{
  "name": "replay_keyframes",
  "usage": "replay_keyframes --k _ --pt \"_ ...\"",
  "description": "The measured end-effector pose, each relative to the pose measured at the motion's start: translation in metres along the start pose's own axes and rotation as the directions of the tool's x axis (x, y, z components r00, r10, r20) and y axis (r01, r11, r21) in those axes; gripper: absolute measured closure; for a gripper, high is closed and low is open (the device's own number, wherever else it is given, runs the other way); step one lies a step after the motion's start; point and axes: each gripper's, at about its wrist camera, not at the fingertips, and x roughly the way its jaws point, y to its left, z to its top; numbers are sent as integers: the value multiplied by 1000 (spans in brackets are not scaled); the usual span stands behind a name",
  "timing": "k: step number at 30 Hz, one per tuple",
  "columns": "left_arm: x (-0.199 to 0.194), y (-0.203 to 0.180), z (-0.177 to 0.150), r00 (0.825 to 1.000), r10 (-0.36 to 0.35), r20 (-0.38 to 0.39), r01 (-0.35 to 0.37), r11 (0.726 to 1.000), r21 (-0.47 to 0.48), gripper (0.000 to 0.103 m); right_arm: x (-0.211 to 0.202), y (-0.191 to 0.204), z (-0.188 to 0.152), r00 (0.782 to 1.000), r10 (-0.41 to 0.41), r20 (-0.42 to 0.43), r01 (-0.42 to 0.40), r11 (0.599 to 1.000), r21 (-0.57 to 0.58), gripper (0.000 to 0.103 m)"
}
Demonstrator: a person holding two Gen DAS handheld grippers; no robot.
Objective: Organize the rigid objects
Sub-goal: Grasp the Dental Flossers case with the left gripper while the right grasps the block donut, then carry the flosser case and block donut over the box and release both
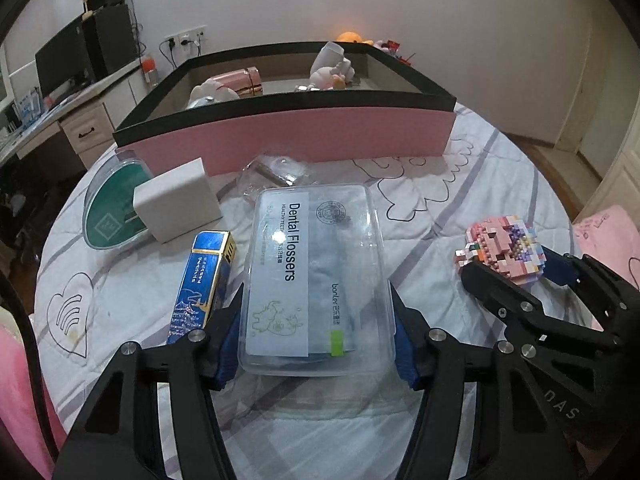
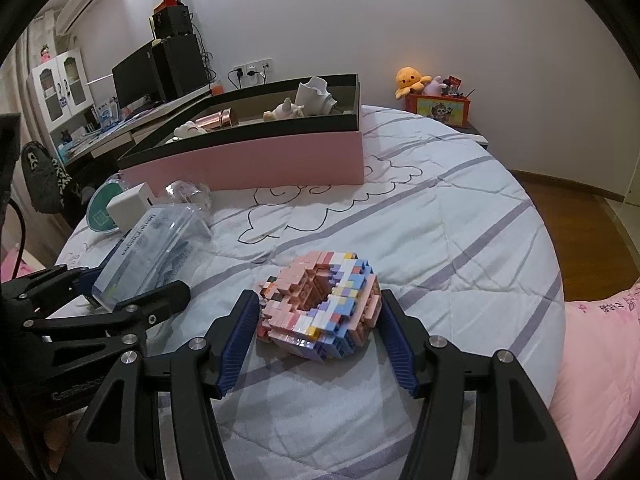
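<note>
My left gripper (image 1: 316,320) is shut on a clear dental flosser box (image 1: 316,272), its blue pads pressed against both long sides near the box's near end. In the right wrist view that box (image 2: 156,248) appears tilted up off the quilt. My right gripper (image 2: 318,312) is closed around a pink and pastel brick model (image 2: 320,304) resting on the quilt, pads at or touching both sides; the model also shows in the left wrist view (image 1: 504,248). A pink box with a black rim (image 1: 288,136) stands behind and holds several items.
A blue and gold carton (image 1: 200,284), a white cube charger (image 1: 176,204), a round green-lidded case (image 1: 112,208) and a clear plastic wrapper (image 1: 276,172) lie left of and behind the flosser box. A desk with a monitor (image 2: 136,76) stands at the far left. The bed edge (image 2: 556,280) drops off at right.
</note>
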Motion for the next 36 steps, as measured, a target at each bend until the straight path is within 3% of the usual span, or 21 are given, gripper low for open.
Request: replay_keyframes --k 8,12,18,24,28,36 --pt "1 -2 0 1000 19 23 -19 1000 -3 41 3 -1 3 1000 -4 -8 4 1000 -2 41" --pt "-22 4 -4 995 0 100 4 999 -41 41 -6 -4 2 999 27 22 -28 999 24 45" --pt "-75 12 -3 970 25 243 -11 998 -59 41 -45 10 13 989 55 137 -55 998 -3 45" --pt "-142 21 -4 926 40 376 -12 997 -76 41 -100 39 24 959 50 279 -31 997 -72 45" --pt "-191 28 -14 882 45 469 -5 996 -88 41 -143 59 29 928 54 369 -12 993 -116 45" --pt "-251 30 -29 818 68 571 -18 995 -93 41 -212 90 27 861 50 506 45 984 -173 45"
